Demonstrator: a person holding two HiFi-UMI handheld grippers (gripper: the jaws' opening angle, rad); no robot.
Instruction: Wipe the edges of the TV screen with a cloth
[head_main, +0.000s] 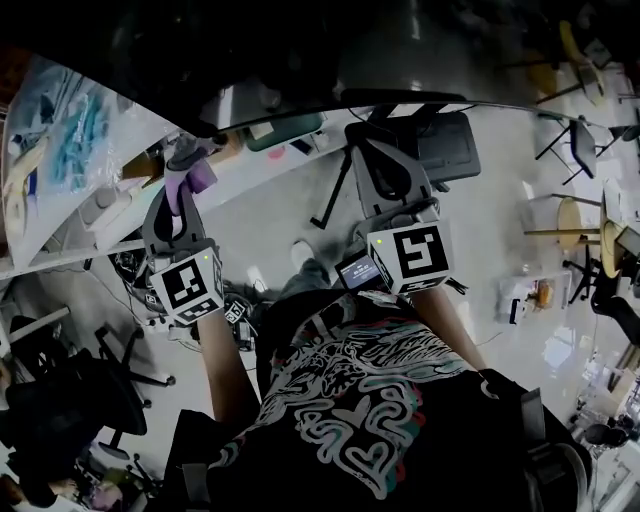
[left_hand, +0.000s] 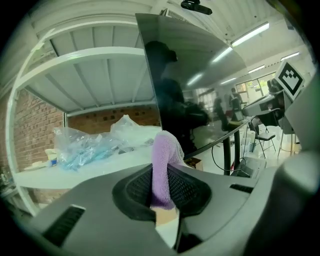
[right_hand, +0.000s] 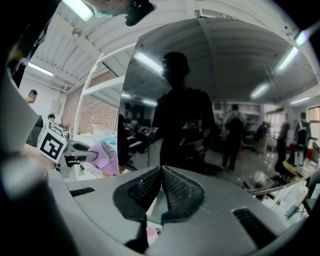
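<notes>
— At the left edge of the large dark TV screen (left_hand: 190, 65), item one?
— Left tongs (left_hand: 161, 187): grey body, black ribbed pads. Clamped on a purple fleecy cloth (left_hand: 164, 157). The fold stands up past the tips, just beside the screen's left edge. Contact with the glass: cannot tell.
— Same item, head view?
— Left tongs (head_main: 192, 160) raised below the lower border of the TV screen (head_main: 300, 50), with the cloth (head_main: 196, 178) bunched between the tips.
— Item two?
— Right tongs (right_hand: 161, 172), same make. Pads together at the tips, nothing between them. They point at the TV screen (right_hand: 225, 70), whose glass reflects a dark standing figure. The cloth (right_hand: 102, 157) shows at the left of this view, beside the screen's edge.
— Position from above?
— Right tongs (head_main: 368, 135) just under the screen's lower border, to the right of the left tongs. Whether the tips touch the screen: cannot tell.
— Surroundings?
— White worktop (left_hand: 75, 172) left of the screen, bearing a clear plastic bag with blue contents (left_hand: 82, 147). White shelf (left_hand: 90, 55) above it.
</notes>
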